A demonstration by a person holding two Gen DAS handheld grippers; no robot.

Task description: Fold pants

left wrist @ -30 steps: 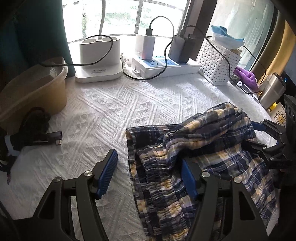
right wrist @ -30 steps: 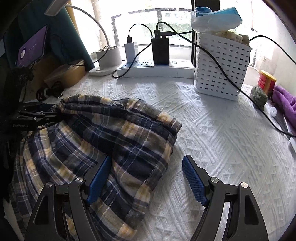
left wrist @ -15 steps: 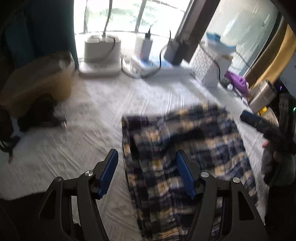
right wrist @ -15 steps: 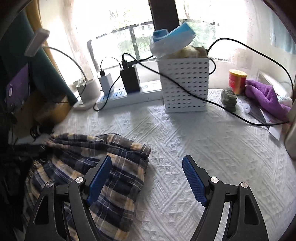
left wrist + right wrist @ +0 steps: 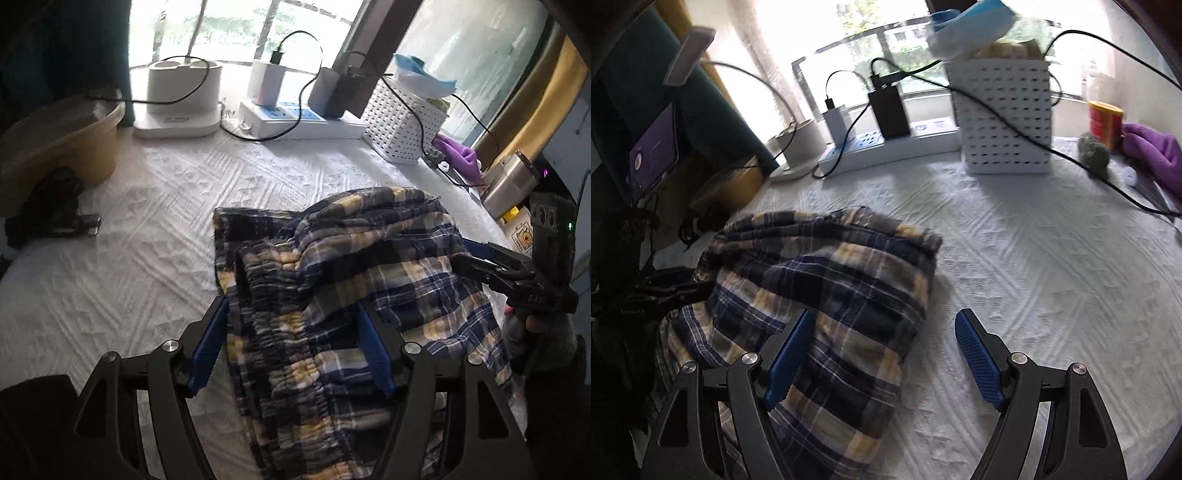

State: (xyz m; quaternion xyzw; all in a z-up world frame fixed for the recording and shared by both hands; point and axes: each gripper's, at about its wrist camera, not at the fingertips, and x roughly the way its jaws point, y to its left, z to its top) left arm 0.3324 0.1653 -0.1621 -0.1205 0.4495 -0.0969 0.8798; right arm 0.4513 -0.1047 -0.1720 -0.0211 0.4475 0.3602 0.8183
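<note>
- Plaid pants point(image 5: 332, 280) lie bunched on the white textured bedspread point(image 5: 155, 221); folded roughly, not neat.
- Left gripper point(image 5: 291, 347) gapes, elastic waistband between its jaws, ungripped.
- Right gripper point(image 5: 882, 354) spread wide, empty.
- Remaining: flattening, final fold.

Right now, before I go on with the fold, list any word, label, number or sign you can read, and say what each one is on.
Nothing reads for certain.
Right gripper: pale embossed marks on its black body, possibly "025", too dim to confirm.
Lamp base: small grey print, too small.
Yellow-edged pack: cartoon animal face, no legible words.
Red tin: label blurred.
Purple screen: text blurred.
Plaid pants: no tag showing.
</note>
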